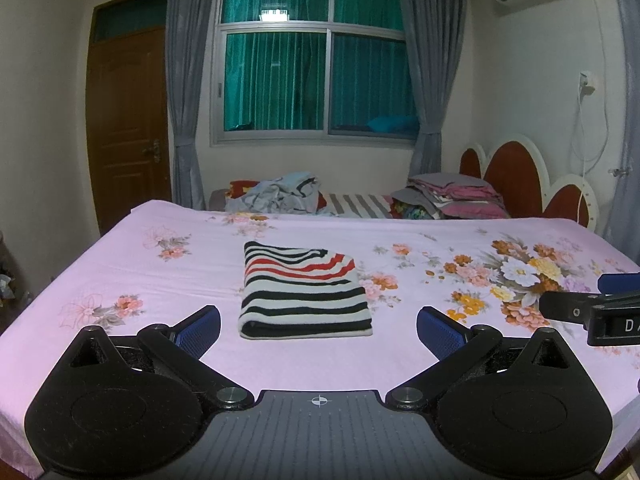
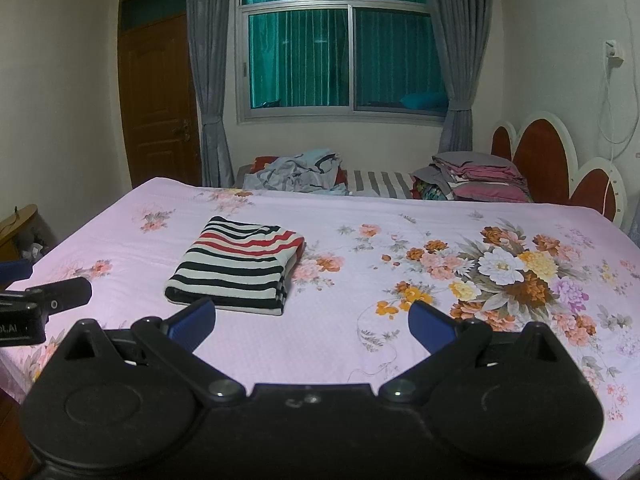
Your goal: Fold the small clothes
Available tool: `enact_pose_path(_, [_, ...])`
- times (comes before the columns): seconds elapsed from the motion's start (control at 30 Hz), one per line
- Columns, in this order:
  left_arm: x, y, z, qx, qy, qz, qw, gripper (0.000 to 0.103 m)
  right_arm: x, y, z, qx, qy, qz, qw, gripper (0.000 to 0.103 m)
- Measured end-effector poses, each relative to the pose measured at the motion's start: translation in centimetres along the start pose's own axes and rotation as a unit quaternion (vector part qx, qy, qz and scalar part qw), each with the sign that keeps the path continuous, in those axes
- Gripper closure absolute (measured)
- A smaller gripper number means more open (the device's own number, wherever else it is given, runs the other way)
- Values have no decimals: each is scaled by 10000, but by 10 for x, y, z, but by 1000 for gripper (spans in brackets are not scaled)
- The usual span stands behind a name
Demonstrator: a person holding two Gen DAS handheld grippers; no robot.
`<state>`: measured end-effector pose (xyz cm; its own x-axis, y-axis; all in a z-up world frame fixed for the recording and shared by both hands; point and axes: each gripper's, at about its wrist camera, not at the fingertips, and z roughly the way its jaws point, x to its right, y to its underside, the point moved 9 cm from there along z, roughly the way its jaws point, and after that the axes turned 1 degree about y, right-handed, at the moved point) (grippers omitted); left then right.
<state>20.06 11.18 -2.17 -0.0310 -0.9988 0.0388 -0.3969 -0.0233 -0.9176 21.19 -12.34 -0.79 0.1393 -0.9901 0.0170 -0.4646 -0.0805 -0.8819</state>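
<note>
A folded garment with black, white and red stripes lies flat on the pink flowered bedsheet; it also shows in the right wrist view. My left gripper is open and empty, held just short of the garment's near edge. My right gripper is open and empty, to the right of the garment's near corner. The right gripper's side shows at the right edge of the left wrist view. The left gripper's side shows at the left edge of the right wrist view.
A heap of loose grey clothes and a stack of folded pink and grey items lie beyond the bed's far edge. A red and white headboard stands at the right. A wooden door and a curtained window are behind.
</note>
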Motion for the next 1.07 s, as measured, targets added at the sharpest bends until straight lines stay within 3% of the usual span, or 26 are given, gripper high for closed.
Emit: enact_pose_path(1.07, [-11, 6, 2, 16, -50, -65, 10000, 0, -10, -1, 0, -26, -93, -99, 9999, 0])
